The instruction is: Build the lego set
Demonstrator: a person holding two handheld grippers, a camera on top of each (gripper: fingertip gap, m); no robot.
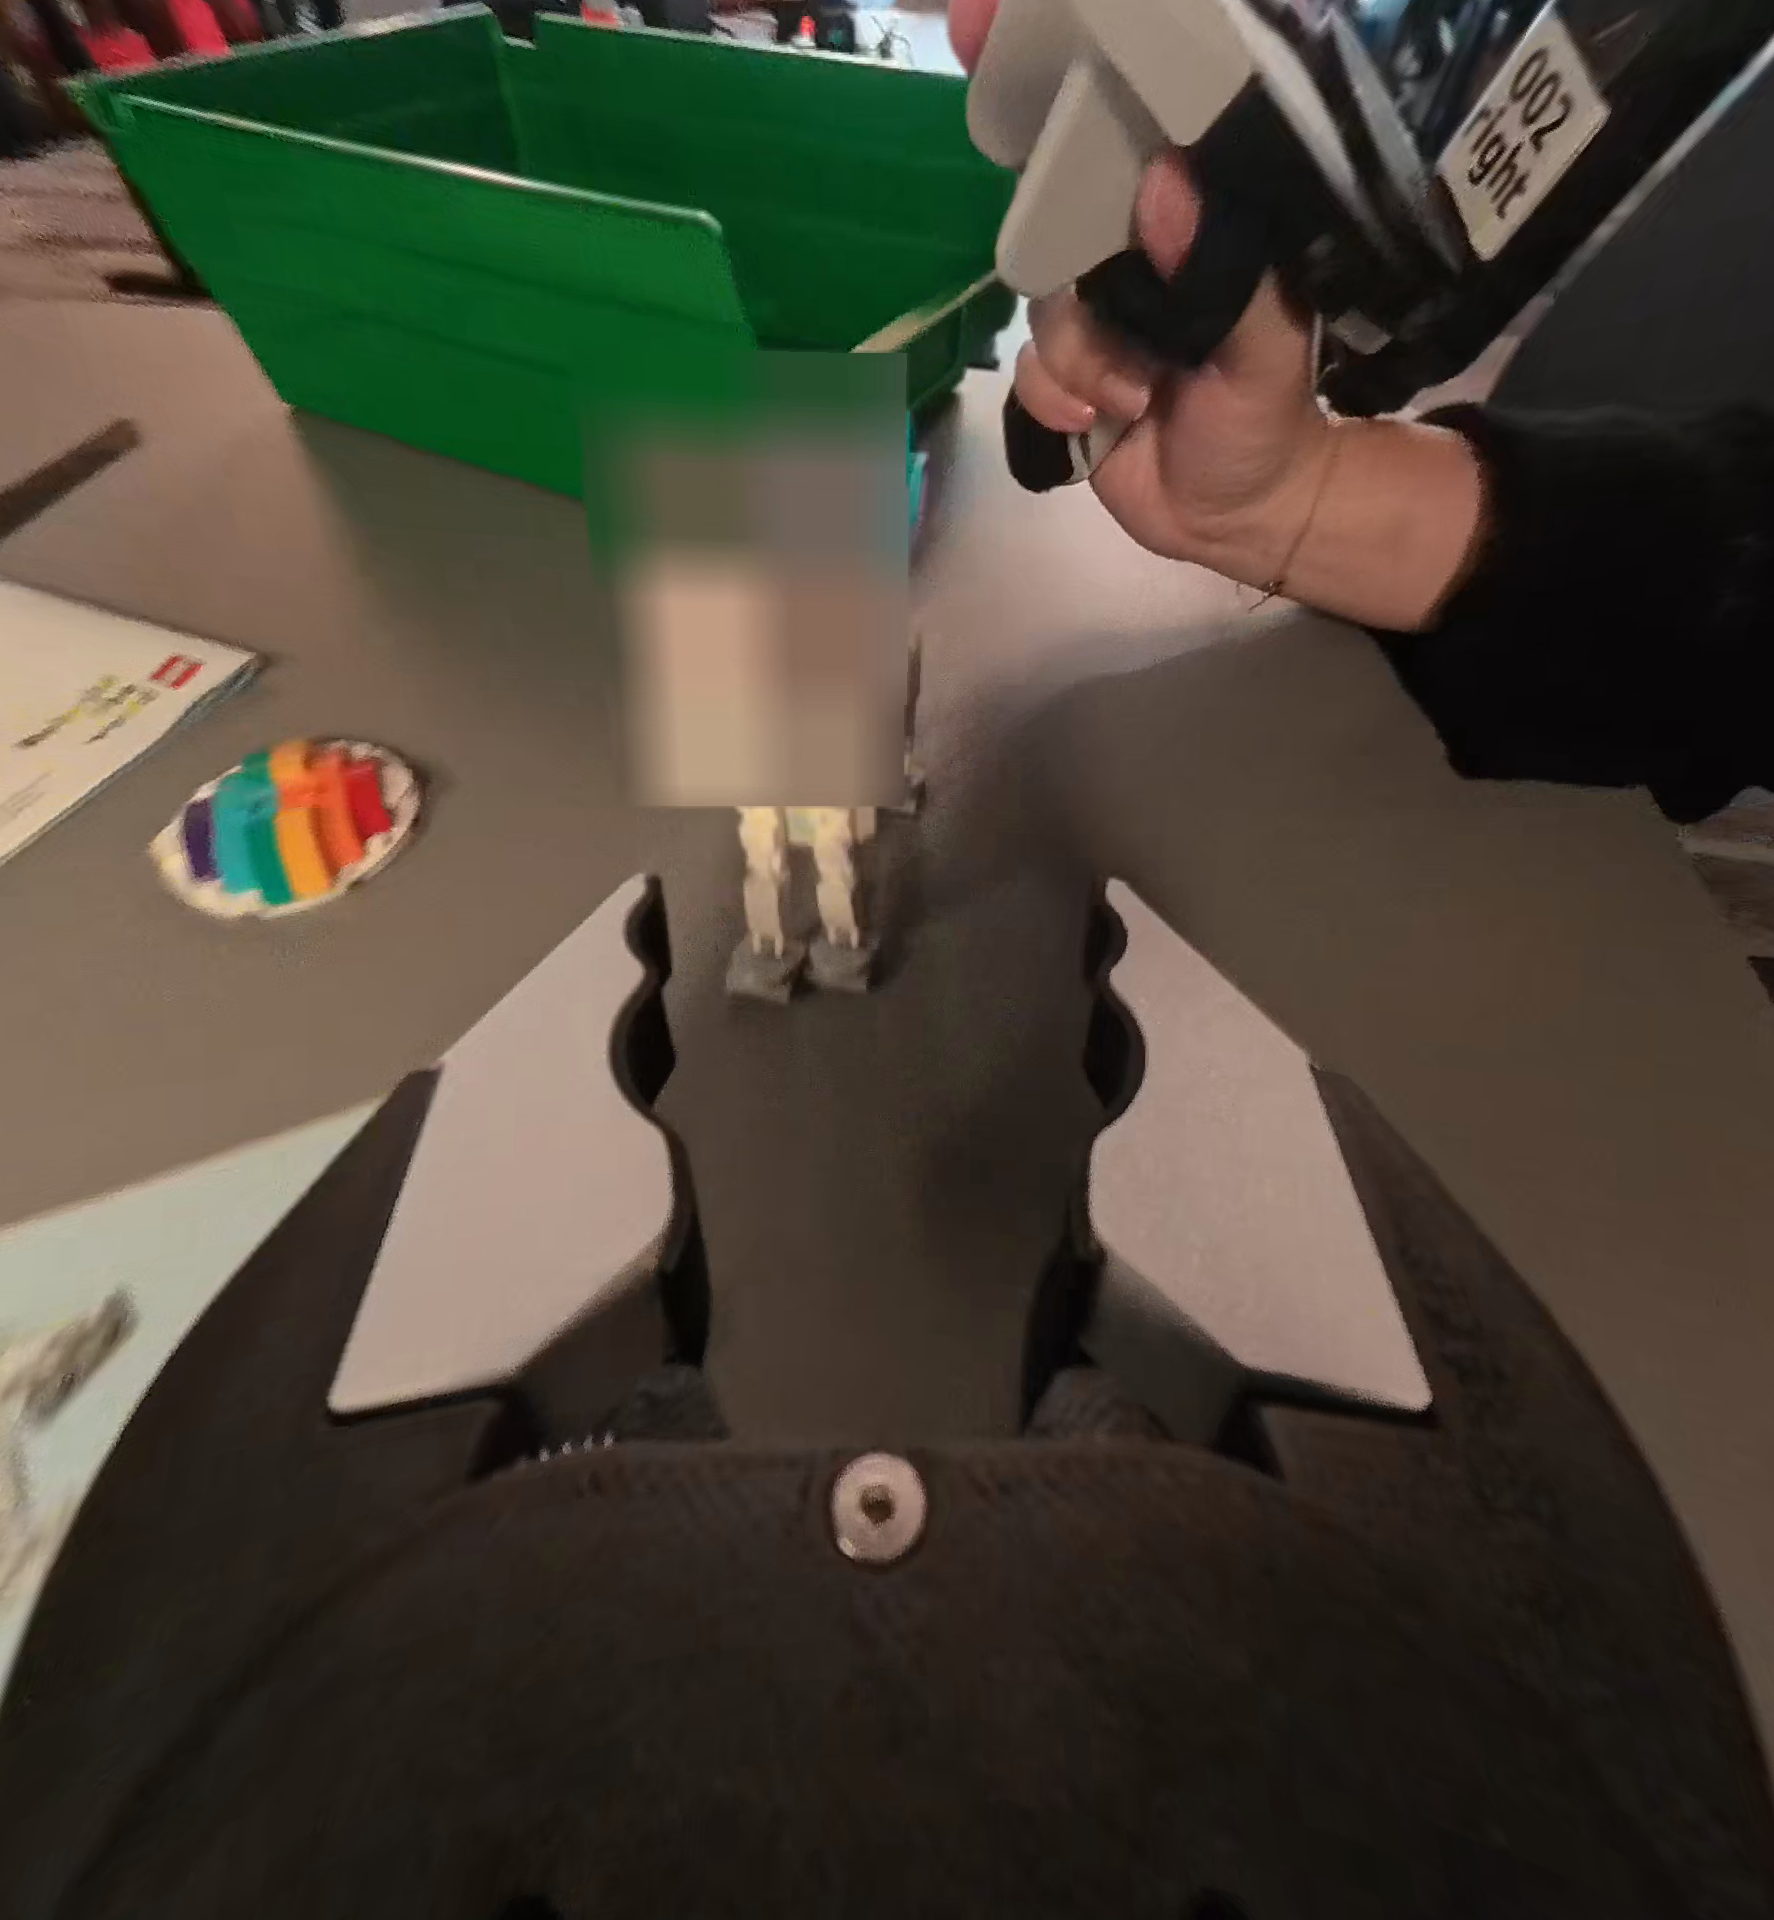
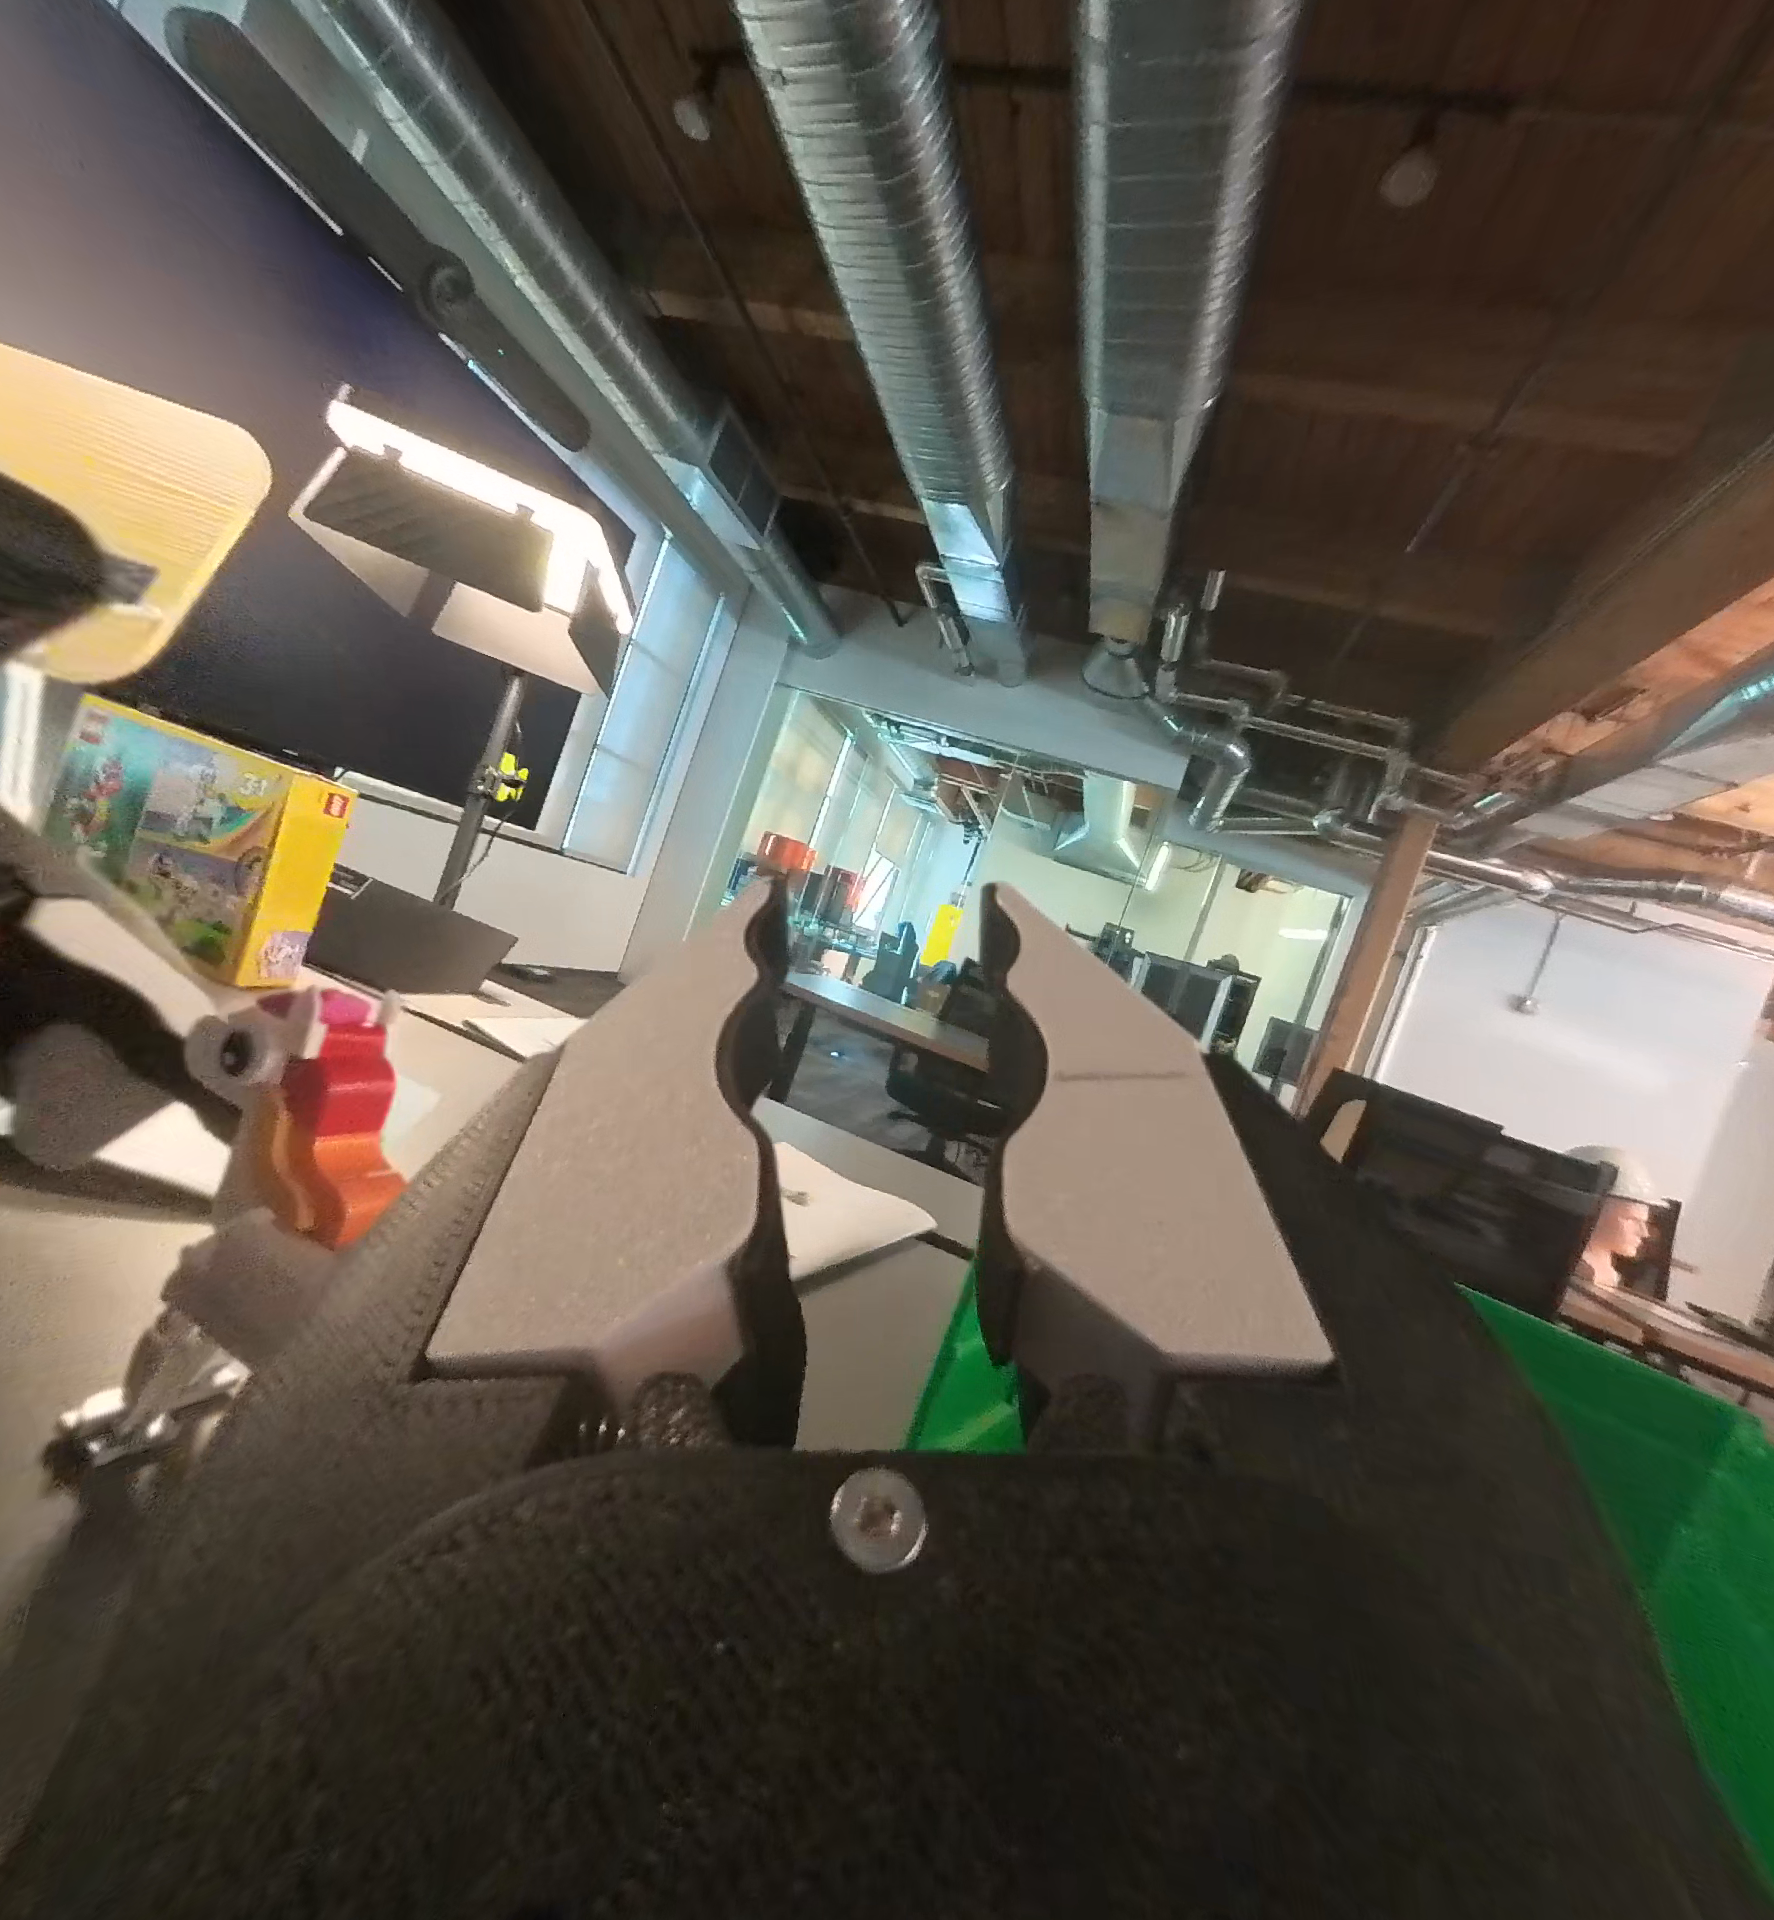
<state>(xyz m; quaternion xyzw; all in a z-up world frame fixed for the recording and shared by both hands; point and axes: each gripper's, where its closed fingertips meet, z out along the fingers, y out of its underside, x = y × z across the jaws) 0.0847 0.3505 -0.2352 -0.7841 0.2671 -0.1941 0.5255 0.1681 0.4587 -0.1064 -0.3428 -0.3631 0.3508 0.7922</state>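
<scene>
Build looks well along: figure stands, both your grippers empty.

Your left gripper has jaws spread wide, low over the tabletop, the standing white lego figure just ahead between them. Your right gripper, jaws parted on nothing, is tipped up above the green bin. The rainbow piece lies apart beside the instruction booklet, likely still unattached.
</scene>
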